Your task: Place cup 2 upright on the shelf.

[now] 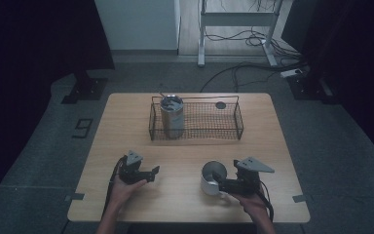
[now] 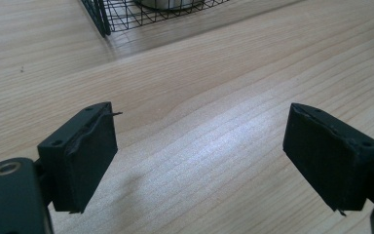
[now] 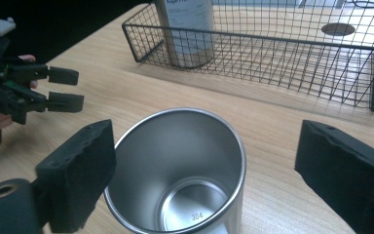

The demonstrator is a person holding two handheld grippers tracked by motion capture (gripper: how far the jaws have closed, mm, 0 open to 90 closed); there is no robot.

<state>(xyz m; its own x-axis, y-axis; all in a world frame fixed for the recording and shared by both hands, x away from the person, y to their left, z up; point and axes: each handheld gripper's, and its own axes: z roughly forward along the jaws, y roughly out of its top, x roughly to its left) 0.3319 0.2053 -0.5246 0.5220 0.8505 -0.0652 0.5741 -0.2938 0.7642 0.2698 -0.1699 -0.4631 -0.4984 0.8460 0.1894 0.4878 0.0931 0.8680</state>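
Silver steel cup (image 3: 185,170), black jaw pads and black wire-mesh basket (image 3: 292,53) seen on light woodgrain table (image 2: 214,97)

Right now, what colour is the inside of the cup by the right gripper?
Shiny silver steel; the cup shows best in the right gripper view.

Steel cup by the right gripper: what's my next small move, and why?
Probably ease the right gripper slightly forward and close on the steel cup. Its jaws are open with the cup's rim between them, one pad near the rim, the other well apart, so nothing is gripped. The cup stands upright on the table, and the wire basket beyond has free room beside the tumbler.
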